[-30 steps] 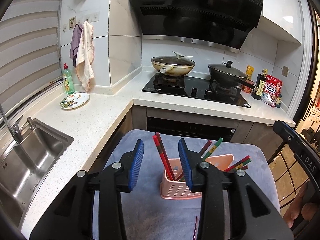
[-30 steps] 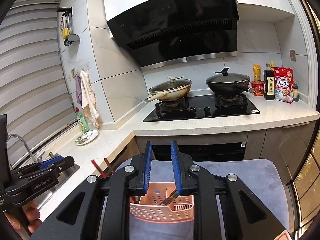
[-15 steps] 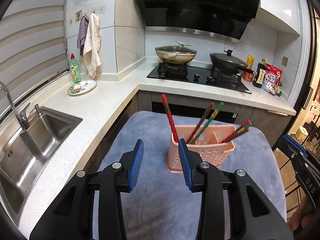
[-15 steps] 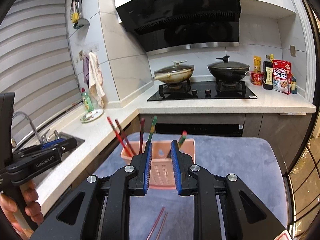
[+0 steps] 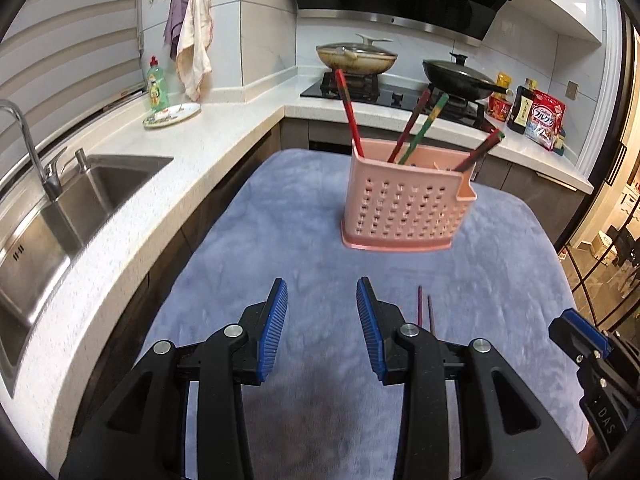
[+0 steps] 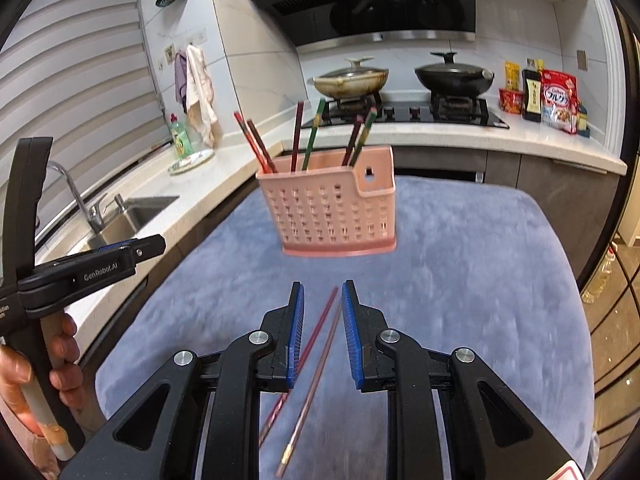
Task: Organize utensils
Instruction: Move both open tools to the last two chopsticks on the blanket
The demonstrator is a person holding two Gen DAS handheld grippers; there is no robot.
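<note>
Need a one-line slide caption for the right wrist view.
Open right gripper above two loose chopsticks on the blue mat, pink utensil holder beyond.

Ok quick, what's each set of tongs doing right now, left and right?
Left tongs: open, holding nothing.
Right tongs: open, empty; two loose chopsticks lie on the cloth below.

Right gripper (image 6: 322, 300) hangs over blue cloth (image 6: 480, 280), jaws apart, nothing clamped. Two loose chopsticks (image 6: 316, 344) lie on cloth beneath jaw gap. Pink holder (image 6: 332, 216) stands beyond, upright, chopsticks inside. Left gripper (image 6: 156, 242) at frame left, hand (image 6: 36, 364) on handle.
</note>
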